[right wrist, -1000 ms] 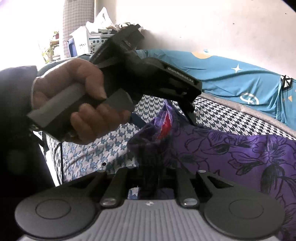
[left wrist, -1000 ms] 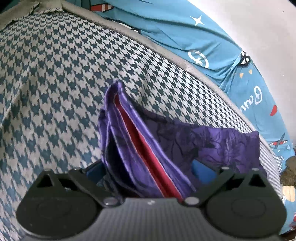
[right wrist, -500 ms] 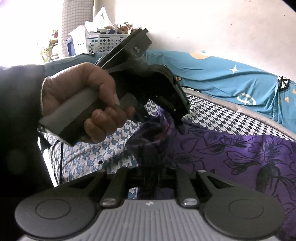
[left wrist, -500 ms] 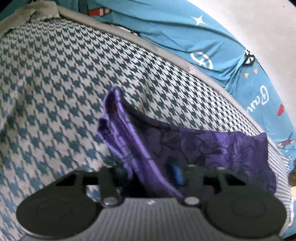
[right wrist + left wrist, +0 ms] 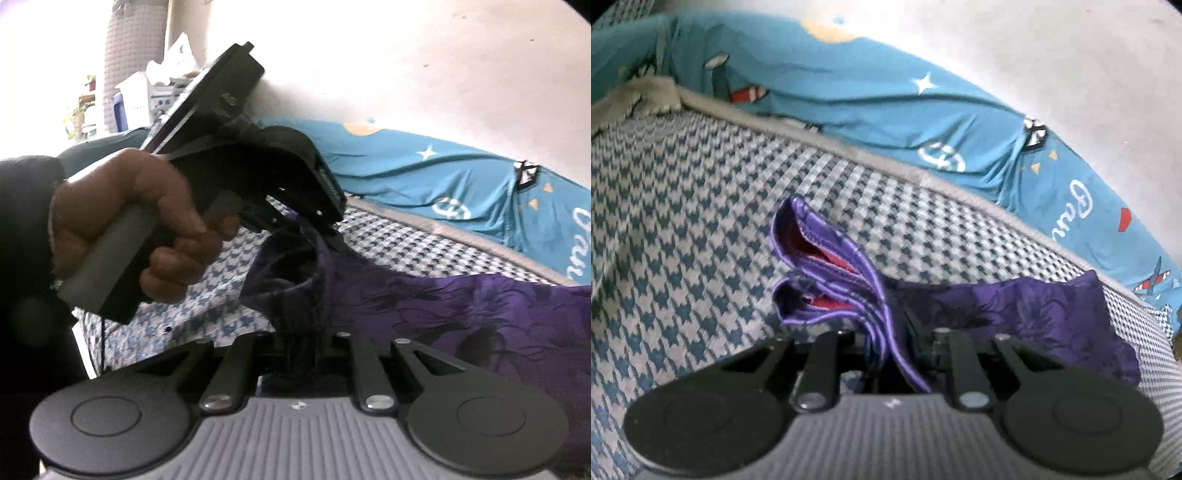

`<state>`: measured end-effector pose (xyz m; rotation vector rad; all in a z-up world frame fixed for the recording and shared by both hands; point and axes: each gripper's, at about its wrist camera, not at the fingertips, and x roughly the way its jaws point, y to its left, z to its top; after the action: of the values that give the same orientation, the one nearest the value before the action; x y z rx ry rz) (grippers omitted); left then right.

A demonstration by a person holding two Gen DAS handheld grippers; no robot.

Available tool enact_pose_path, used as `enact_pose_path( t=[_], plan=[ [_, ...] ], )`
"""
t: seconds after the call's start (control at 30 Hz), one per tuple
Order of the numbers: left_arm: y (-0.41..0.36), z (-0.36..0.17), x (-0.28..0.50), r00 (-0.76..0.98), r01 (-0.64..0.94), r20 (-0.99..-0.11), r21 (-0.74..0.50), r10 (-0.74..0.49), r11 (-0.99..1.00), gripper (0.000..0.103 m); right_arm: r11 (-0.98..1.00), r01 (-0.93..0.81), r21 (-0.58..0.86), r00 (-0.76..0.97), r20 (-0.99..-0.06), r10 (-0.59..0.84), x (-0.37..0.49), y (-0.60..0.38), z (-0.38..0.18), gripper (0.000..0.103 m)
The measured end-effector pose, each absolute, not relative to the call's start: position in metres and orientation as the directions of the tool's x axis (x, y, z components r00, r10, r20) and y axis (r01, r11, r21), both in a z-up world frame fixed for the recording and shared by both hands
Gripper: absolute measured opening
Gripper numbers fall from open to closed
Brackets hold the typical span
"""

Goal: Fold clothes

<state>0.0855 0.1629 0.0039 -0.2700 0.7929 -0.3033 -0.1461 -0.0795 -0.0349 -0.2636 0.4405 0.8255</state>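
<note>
A purple floral garment [image 5: 1015, 310] with a red lining and lighter purple hems lies on a houndstooth-covered bed [image 5: 701, 206]. My left gripper [image 5: 890, 354] is shut on its bunched hem, whose layered edge [image 5: 820, 258] stands up in front of it. My right gripper [image 5: 299, 350] is shut on another bunched part of the same garment [image 5: 461, 306]. In the right wrist view the left gripper [image 5: 332, 236] is held in a hand [image 5: 147, 229] just above the cloth, pinching it close ahead.
A teal printed sheet [image 5: 886, 96] runs along the bed's far edge against a white wall [image 5: 1052, 48]. A grey cloth [image 5: 639, 96] lies at the far left corner. A white basket and clutter [image 5: 155, 92] stand beyond the bed near a bright window.
My left gripper went from open around the hem to shut on it, then lifted and tilted upward with the cloth. My right gripper stayed shut on the garment.
</note>
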Motion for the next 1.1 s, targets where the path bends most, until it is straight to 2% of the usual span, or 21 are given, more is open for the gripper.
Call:
enact_pose_path(
  t=[0.6,0.87,1.1],
  plan=[
    [0.036,0.096,0.066,0.734,0.298,-0.549,-0.267,-0.399,0.916,0.017,0.808,-0.589,0.003,0.773,-0.290,0.565,-0.118,-0.195,0.036,0.012],
    [-0.044,0.106,0.069,0.711,0.387,-0.537,-0.238,-0.453,0.891,0.017,0.860,-0.510,-0.013,0.821,-0.306,0.482,-0.100,-0.249,0.044,0.012],
    [-0.098,0.084,0.077,0.663,0.440,-0.568,-0.231,-0.488,0.868,0.017,0.905,-0.425,0.004,0.843,-0.364,0.397,-0.085,-0.276,0.033,0.012]
  ],
)
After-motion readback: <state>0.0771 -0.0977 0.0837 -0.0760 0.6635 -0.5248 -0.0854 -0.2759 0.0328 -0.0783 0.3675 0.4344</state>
